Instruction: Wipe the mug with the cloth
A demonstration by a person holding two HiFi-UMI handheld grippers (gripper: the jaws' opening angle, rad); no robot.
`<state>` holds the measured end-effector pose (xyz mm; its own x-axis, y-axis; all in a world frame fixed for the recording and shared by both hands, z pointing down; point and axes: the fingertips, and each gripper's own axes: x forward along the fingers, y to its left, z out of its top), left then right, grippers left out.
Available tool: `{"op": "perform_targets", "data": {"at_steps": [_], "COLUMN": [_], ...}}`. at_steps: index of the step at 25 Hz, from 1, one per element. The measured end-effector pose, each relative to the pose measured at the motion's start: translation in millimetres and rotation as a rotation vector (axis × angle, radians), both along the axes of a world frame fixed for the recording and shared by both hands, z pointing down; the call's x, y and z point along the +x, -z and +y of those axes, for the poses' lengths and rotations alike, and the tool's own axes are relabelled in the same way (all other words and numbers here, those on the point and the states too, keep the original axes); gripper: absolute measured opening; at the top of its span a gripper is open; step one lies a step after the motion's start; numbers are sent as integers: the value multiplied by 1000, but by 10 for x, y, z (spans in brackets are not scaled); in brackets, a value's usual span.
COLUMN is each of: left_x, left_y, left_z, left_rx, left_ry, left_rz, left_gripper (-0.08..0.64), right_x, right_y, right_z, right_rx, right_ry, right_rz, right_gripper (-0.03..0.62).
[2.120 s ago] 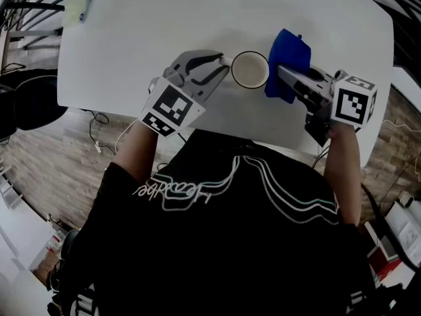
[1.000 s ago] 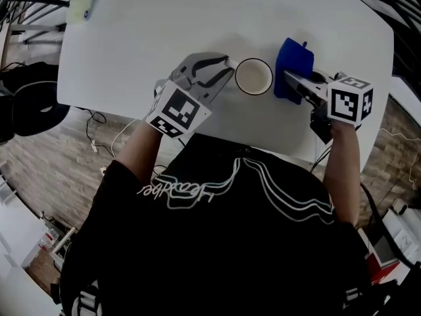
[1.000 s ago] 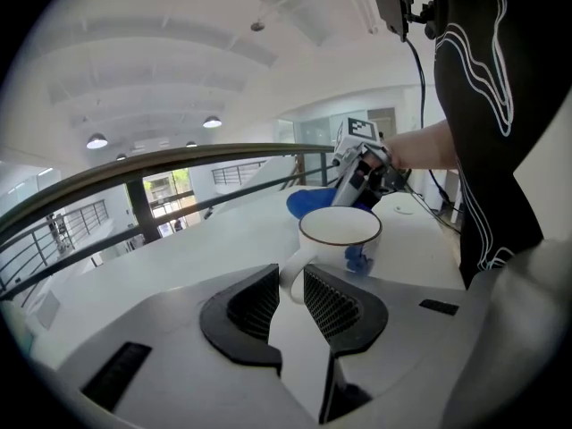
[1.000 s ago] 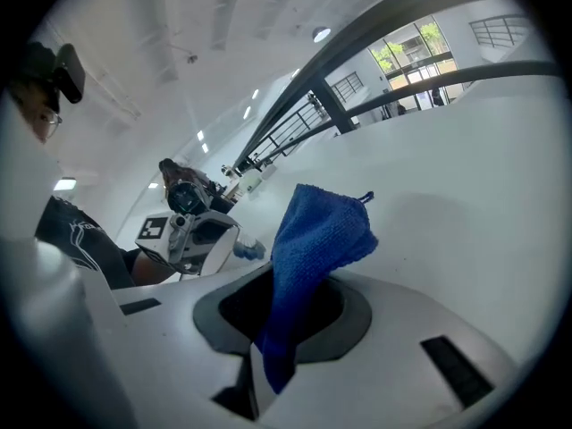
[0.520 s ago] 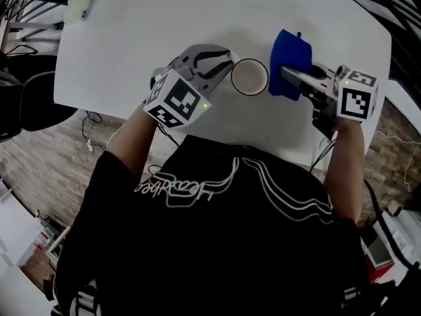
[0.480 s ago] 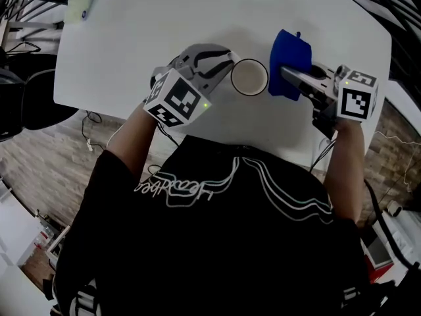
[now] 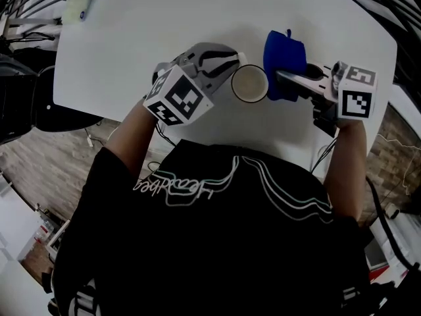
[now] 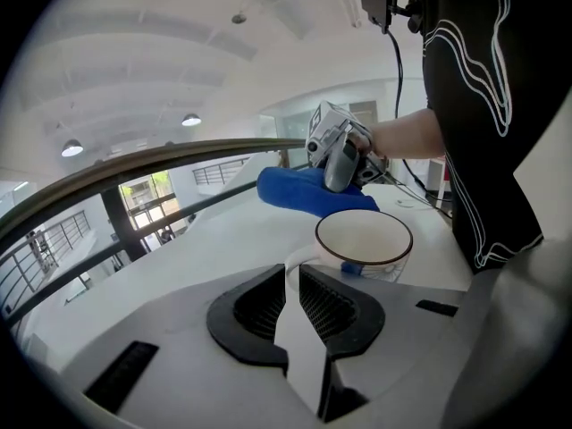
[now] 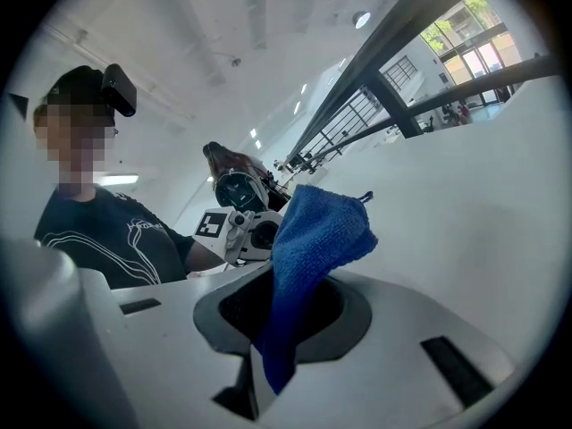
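A white mug [image 7: 250, 84] with a dark rim stands upright on the white table [image 7: 164, 25]. My left gripper [image 7: 237, 59] is at its left side, jaws closed on the mug's white handle; the left gripper view shows the handle pinched between the jaws [image 8: 293, 284] and the mug [image 8: 364, 239] just beyond. My right gripper [image 7: 283, 78] is shut on a blue cloth [image 7: 284, 61], which presses against the mug's right side. In the right gripper view the cloth [image 9: 317, 239] rises from between the jaws and hides the mug.
A pale yellow-green object [image 7: 75, 5] lies at the table's far left corner. The table's near edge runs just below both grippers, close to the person's body. Black railings and cables surround the table.
The right gripper has carried the blue cloth leftward until it touches the mug's right side. The left gripper has stayed on the handle, shifting slightly.
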<state>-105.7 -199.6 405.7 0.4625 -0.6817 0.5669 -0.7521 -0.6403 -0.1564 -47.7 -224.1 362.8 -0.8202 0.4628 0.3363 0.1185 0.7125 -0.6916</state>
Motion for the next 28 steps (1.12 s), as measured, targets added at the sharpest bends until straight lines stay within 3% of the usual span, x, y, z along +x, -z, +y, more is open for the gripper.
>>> {"op": "perform_targets", "data": {"at_steps": [13,21,28], "left_x": [379,287,274], "left_y": [12,54,71], "left_z": [28,-127,-81], "left_rx": [-11,-27,-72], "left_ry": [-7,6,60], "left_rz": [31,52,114], "left_gripper": [54,54,54], "right_x": [69,-201,-135], "right_y": [-276,-587,-538], "right_z": [-9,-142,-172], "right_rx": [15,18,43], "right_ry": [35,-5,-86], "right_rz": [85,231,235], "right_gripper": [51,51,51]}}
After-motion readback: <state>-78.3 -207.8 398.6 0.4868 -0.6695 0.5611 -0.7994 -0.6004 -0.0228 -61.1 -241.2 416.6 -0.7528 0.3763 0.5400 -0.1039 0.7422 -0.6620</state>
